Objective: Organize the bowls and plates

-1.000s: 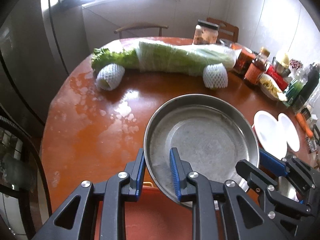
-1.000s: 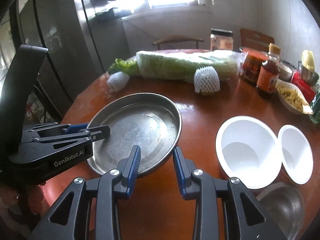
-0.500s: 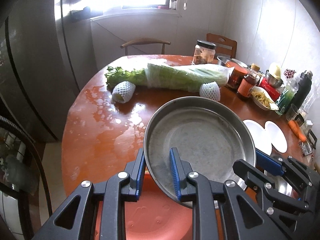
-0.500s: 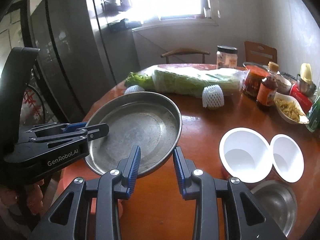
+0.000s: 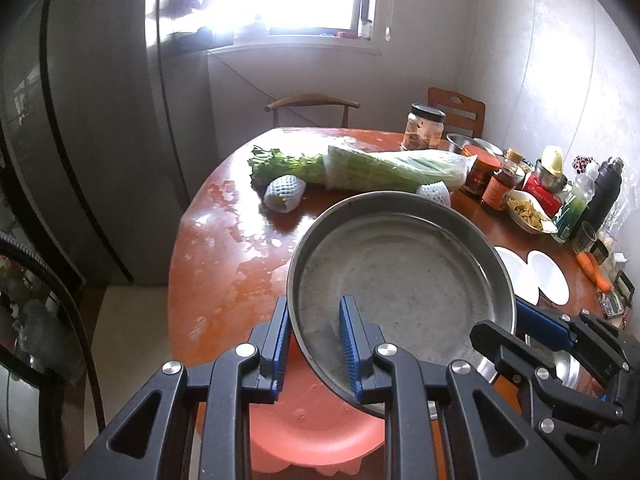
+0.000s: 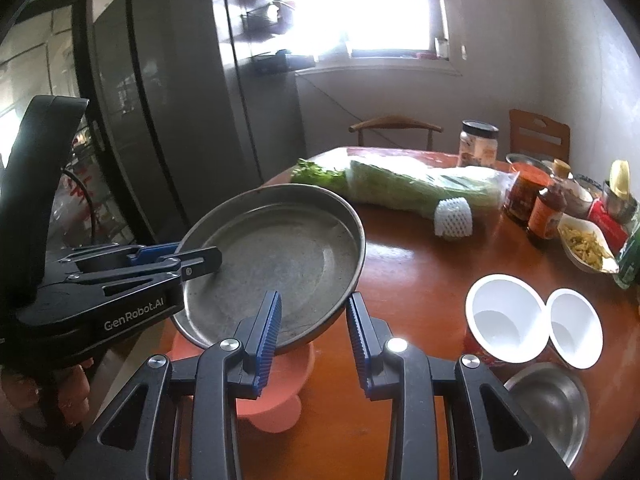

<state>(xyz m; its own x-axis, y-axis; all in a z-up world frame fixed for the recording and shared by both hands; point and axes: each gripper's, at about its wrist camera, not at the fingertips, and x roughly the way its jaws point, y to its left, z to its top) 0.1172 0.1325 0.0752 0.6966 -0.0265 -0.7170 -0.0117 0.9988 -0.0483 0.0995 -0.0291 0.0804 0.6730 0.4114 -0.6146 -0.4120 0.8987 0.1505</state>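
While the metal pan [image 5: 400, 280] hangs tilted above the table [image 5: 224, 248], your left gripper [image 5: 314, 344] grips its near rim, one finger inside and one under. Your right gripper [image 6: 314, 332] straddles the pan's opposite rim with fingers spread and no clamp visible. Under the pan sits a pink plate [image 5: 316, 432] at the table edge. To its right stand two white bowls [image 6: 506, 318] touching each other, with a steel bowl [image 6: 548, 404] just beside them. Farther back lie wrapped cabbage [image 6: 424, 188], a netted fruit [image 6: 454, 216] and jars [image 6: 478, 142].
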